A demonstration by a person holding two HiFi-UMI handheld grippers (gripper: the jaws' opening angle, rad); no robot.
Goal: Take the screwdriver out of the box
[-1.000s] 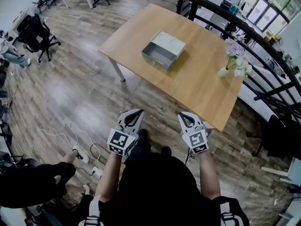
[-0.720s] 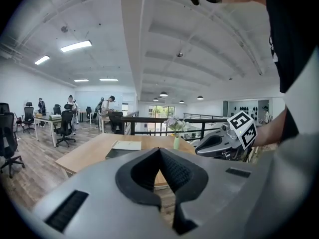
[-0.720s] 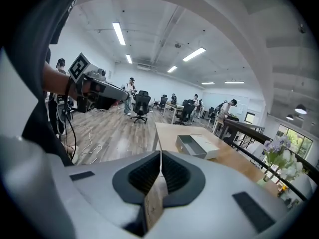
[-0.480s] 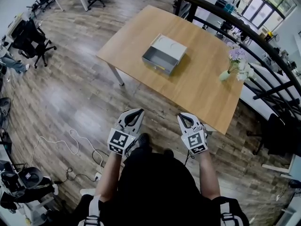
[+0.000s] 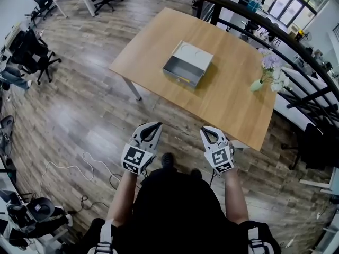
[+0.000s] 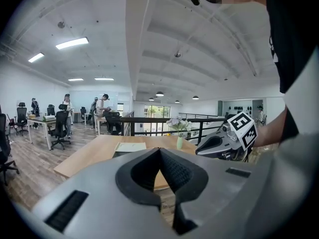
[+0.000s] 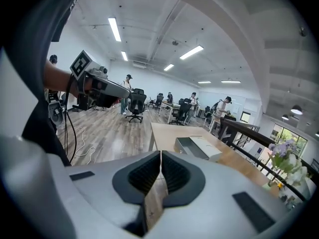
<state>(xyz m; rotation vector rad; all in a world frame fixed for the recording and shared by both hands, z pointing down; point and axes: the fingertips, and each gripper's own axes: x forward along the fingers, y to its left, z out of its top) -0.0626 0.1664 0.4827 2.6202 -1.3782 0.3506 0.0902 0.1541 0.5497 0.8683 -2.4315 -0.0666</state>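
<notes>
A person crosses an office floor toward the wooden table (image 5: 228, 97), which sits slightly nearer in the head view than a second ago; the white cable (image 5: 69, 168) on the floorboards has slid back toward the bottom of the frame, and a dark figure seen earlier at lower left is gone from view. On the table stands the grey box (image 5: 188, 63), pulled open like a drawer, with a vase of flowers (image 5: 267, 73) well apart from it near the far edge. The screwdriver cannot be made out from here and is presumably inside the box. The left gripper (image 5: 156, 126) and the right gripper (image 5: 204, 131) are held out side by side above the floor, short of the table, each with its jaws pressed together on nothing. The approach appears under way, and the reach into the box has not begun.
</notes>
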